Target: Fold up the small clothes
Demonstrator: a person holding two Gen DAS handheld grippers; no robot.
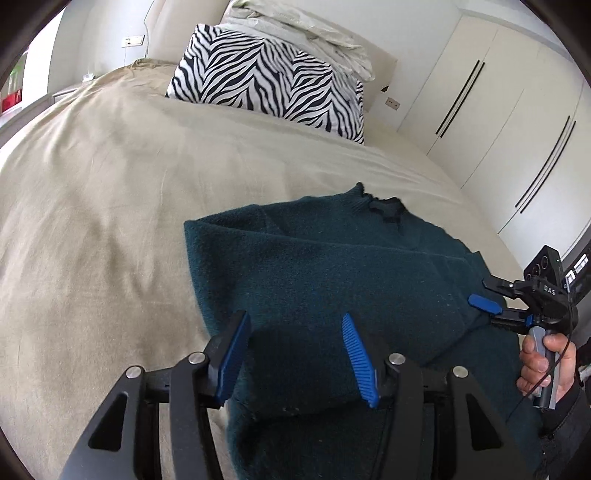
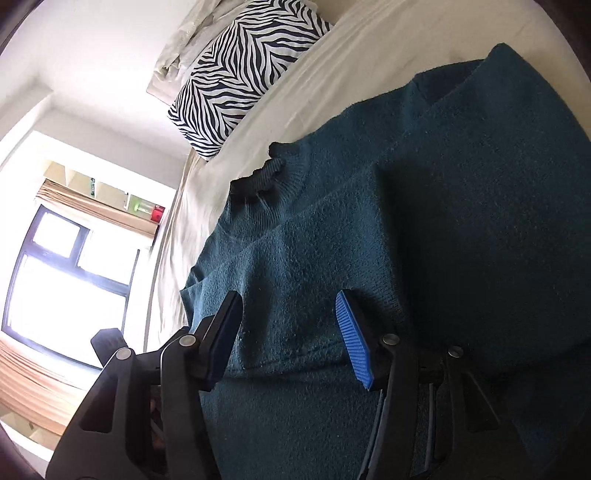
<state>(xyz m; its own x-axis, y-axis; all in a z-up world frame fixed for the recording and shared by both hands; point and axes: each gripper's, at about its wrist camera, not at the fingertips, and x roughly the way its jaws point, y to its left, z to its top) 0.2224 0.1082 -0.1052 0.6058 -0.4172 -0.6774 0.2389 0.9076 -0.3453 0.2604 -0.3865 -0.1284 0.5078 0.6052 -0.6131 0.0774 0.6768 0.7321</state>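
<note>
A dark teal knit sweater [image 1: 332, 266] lies partly folded on the beige bed sheet [image 1: 92, 221], its ribbed collar [image 1: 384, 210] at the far end. My left gripper [image 1: 293, 325] is open over the sweater's near left part, holding nothing. My right gripper [image 1: 480, 293] shows at the sweater's right edge with a hand on its handle. In the right wrist view the right gripper [image 2: 288, 306] is open, its jaws wide apart over the sweater [image 2: 406, 221] near a folded edge, with the collar [image 2: 258, 181] ahead.
A zebra-print pillow [image 1: 266, 77] and a rumpled white duvet [image 1: 306, 33] lie at the head of the bed. White wardrobe doors [image 1: 498, 122] stand to the right. A bright window [image 2: 62, 273] shows in the right wrist view.
</note>
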